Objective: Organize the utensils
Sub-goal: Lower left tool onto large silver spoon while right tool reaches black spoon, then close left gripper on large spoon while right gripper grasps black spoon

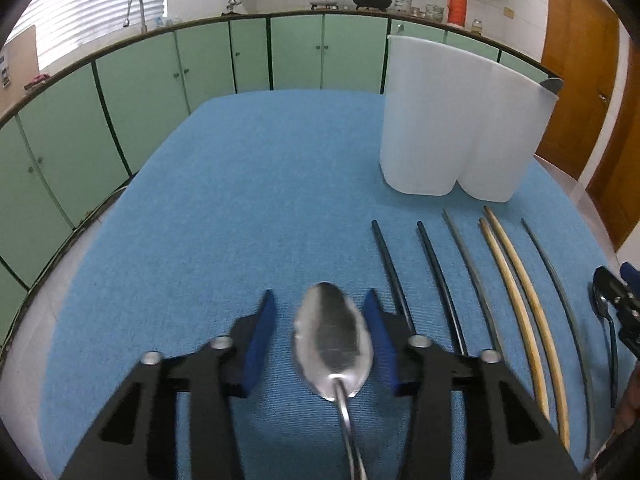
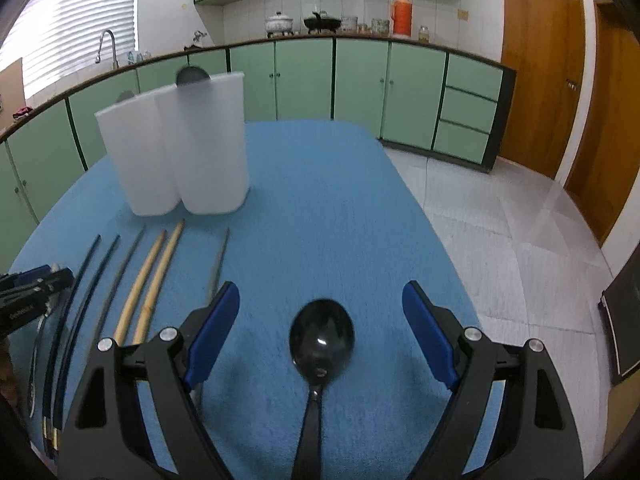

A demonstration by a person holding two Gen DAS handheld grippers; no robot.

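Where tongs (image 1: 322, 340) straddle it, the steel spoon's (image 1: 332, 344) handle is cut off.

We see an evenly lit kitchen in both views, with daylight coming through the blinds (image 1: 92, 4) at upper left, where the slats wash out to near white. The steel spoon (image 1: 332, 340) is smeared by blur and carries pale glare across its bowl, while the black spoon (image 2: 322, 338) shows one small bright highlight. Shadows on the desk (image 1: 240, 200) are soft and faint. Fisheye distortion bends the cabinets (image 2: 360, 80) and chopsticks (image 1: 520, 280) into arcs, and dark vignetting closes each corner. The floor (image 2: 520, 220) reflects a dull sheen.
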